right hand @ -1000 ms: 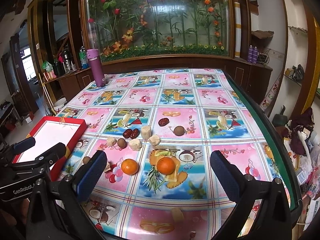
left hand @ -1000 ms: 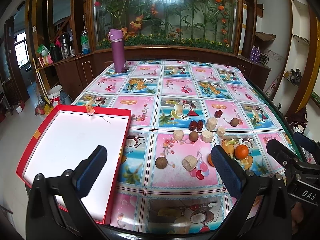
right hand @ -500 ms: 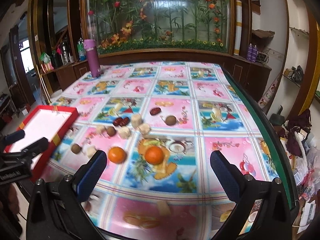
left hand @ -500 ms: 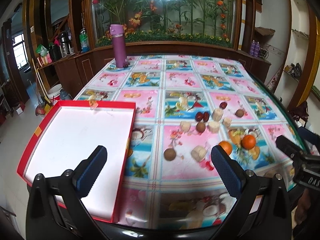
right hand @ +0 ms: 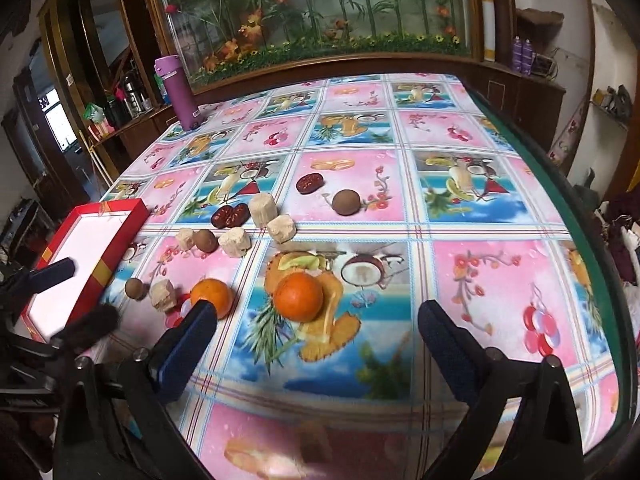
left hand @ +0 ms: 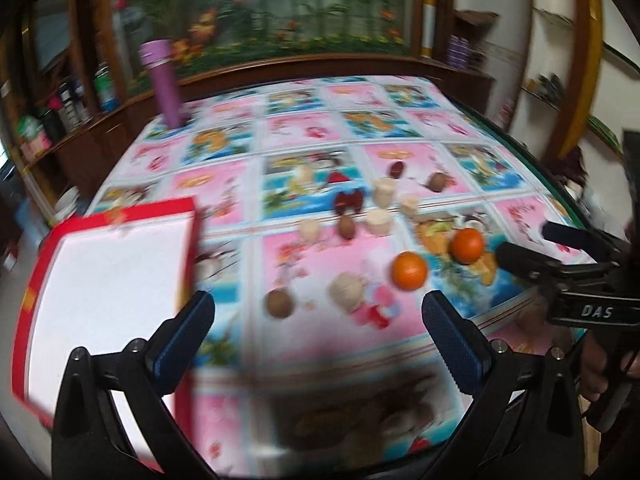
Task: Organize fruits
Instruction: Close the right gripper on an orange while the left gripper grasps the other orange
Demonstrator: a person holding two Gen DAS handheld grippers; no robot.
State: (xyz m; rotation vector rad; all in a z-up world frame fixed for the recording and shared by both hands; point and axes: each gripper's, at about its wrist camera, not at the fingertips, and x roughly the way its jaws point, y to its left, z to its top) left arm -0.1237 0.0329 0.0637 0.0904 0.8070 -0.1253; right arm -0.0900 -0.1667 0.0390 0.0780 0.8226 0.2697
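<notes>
The right gripper (right hand: 316, 322) hangs spread wide over the table (right hand: 472, 216), holding nothing. An orange (right hand: 298, 296) sits between its fingers; a second orange (right hand: 212, 296) touches the left fingertip (right hand: 200, 316). The red tray (right hand: 120, 232) lies left, the left gripper (right hand: 76, 298) seemingly over it, blurred

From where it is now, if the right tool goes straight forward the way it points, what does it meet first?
Most likely the nearer orange: it lies on the tablecloth just ahead of the open right tool, slightly left of centre. Depth is uncertain; the tool may pass above it.
</notes>
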